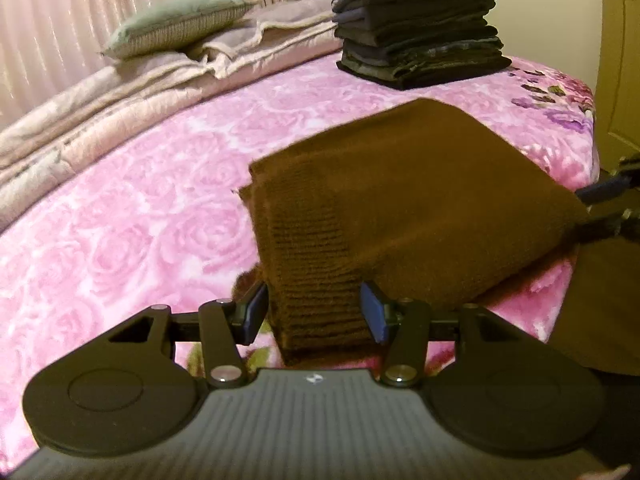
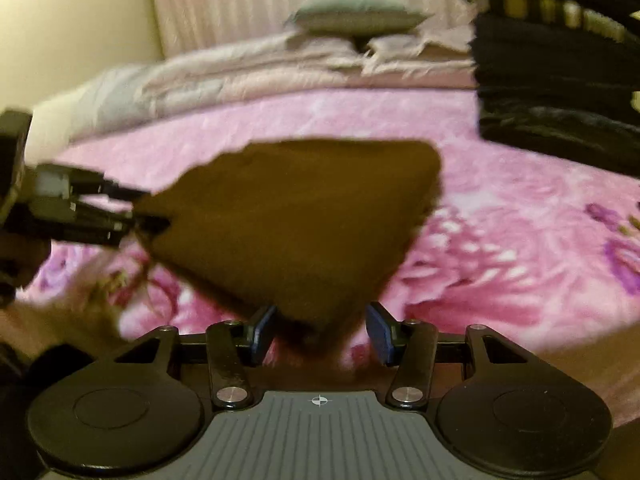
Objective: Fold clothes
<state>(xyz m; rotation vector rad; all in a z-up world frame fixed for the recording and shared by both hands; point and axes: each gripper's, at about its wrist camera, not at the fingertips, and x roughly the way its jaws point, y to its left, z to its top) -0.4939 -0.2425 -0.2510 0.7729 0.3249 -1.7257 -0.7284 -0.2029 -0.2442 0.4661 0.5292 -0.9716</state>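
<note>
A folded brown knitted sweater (image 1: 420, 200) is held just above the pink rose blanket (image 1: 132, 208). My left gripper (image 1: 316, 312) is shut on its ribbed hem corner, and the fabric fills the gap between the blue pads. In the right wrist view my right gripper (image 2: 322, 334) is shut on the opposite corner of the sweater (image 2: 304, 216). Each gripper also shows in the other's view: the right gripper (image 1: 596, 208) at the sweater's right edge, the left gripper (image 2: 132, 216) at its left edge. The right wrist view is blurred by motion.
A tall stack of dark folded clothes (image 1: 416, 28) stands at the far right of the bed. A grey-green pillow (image 1: 176, 24) lies on a folded beige quilt (image 1: 100, 112) along the curtain. A door (image 1: 620, 60) is at the right.
</note>
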